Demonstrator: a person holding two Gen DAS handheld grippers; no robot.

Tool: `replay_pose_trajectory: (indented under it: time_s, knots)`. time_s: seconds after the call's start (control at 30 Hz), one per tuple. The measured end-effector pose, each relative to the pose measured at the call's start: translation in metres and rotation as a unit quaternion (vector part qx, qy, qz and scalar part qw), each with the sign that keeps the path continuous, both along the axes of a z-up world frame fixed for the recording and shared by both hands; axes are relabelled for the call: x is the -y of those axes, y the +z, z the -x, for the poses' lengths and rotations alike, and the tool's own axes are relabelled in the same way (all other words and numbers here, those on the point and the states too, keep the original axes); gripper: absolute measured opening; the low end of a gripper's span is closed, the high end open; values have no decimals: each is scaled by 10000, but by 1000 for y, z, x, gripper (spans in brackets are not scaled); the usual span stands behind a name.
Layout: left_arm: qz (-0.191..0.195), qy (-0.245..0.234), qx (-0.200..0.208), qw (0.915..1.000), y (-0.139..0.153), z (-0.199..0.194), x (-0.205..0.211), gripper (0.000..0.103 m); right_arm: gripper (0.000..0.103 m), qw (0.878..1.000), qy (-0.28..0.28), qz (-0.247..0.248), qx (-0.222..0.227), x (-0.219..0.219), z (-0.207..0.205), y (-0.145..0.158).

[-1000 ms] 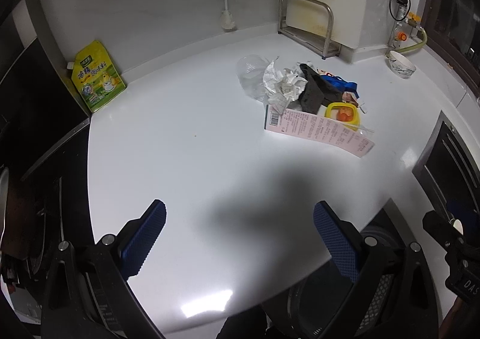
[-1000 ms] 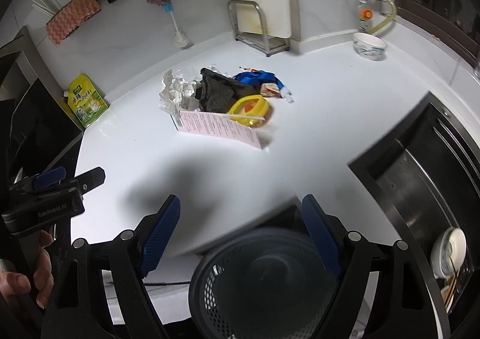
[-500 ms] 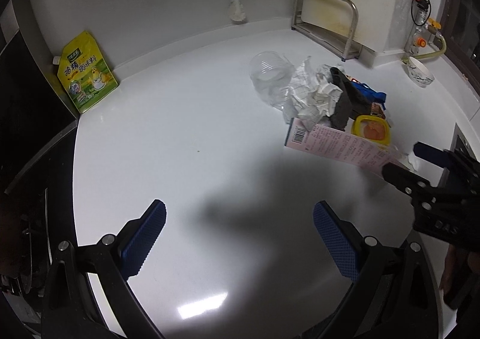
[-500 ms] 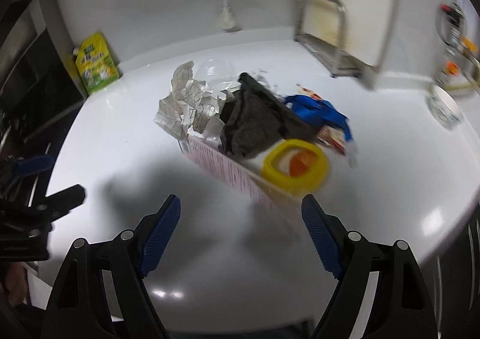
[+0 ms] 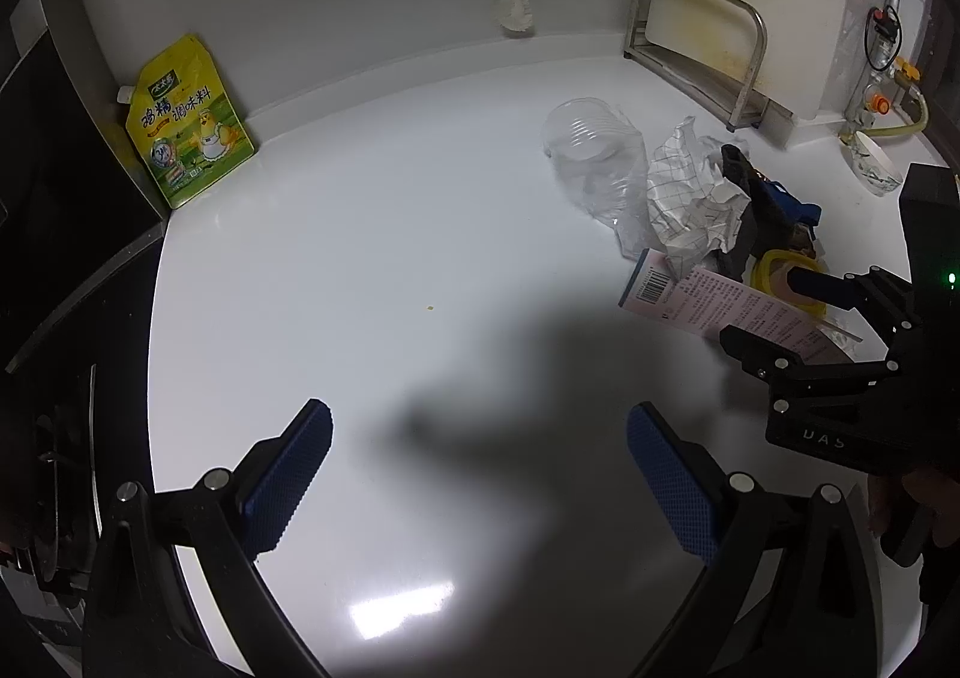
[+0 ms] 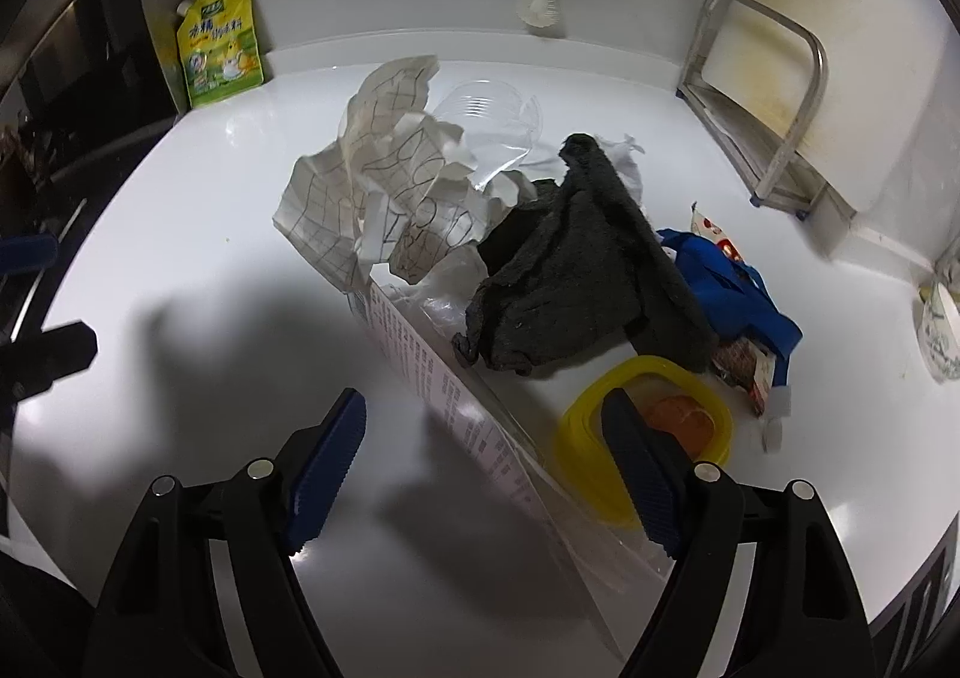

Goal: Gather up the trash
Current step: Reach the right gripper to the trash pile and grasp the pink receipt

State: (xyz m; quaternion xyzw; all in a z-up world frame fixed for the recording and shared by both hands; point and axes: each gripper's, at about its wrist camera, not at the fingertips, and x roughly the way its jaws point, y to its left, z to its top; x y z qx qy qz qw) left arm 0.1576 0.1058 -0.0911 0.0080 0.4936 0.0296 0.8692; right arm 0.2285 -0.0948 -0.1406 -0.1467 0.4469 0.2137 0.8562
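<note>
Pink receipt — long axis between spread right gripper fingers.

Dim overhead light is falling on the glossy white counter, throwing soft dark shadows across the centre of both frames. Glare is glinting at lower centre. Fisheye distortion is bending the edges, and the corners are fading to black.

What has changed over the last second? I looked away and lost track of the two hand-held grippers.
The right hand-held gripper has swung from above a black mesh bin to the trash pile, and now straddles the pink receipt beside the yellow lid, jaws open. The left hand-held gripper edged forward over the counter, open. Nothing was grasped; the pile lies unchanged.
</note>
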Motion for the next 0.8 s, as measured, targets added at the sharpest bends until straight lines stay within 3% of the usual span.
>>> replay_pose_trajectory:
  time_s: [0.17, 0.2, 0.37, 0.6, 0.8]
  knots:
    - [16, 3, -20, 10000, -2, -3, 1, 97, 42, 9994, 147, 292, 121, -7, 4, -7]
    - [15, -2, -12, 10000, -1, -3, 1, 97, 31, 9992, 193, 316, 162, -8, 7, -6]
    - [61, -74, 23, 10000, 0, -6, 6, 97, 13, 9987, 314, 337, 222, -13, 19, -3]
    - [80, -239, 111, 9996, 3, -14, 16, 97, 11, 9993, 203, -315, 26, -2, 43, 12]
    - [114, -369, 177, 9991, 7, -22, 25, 97, 11, 9923, -286, -1173, -285, 25, 66, 21]
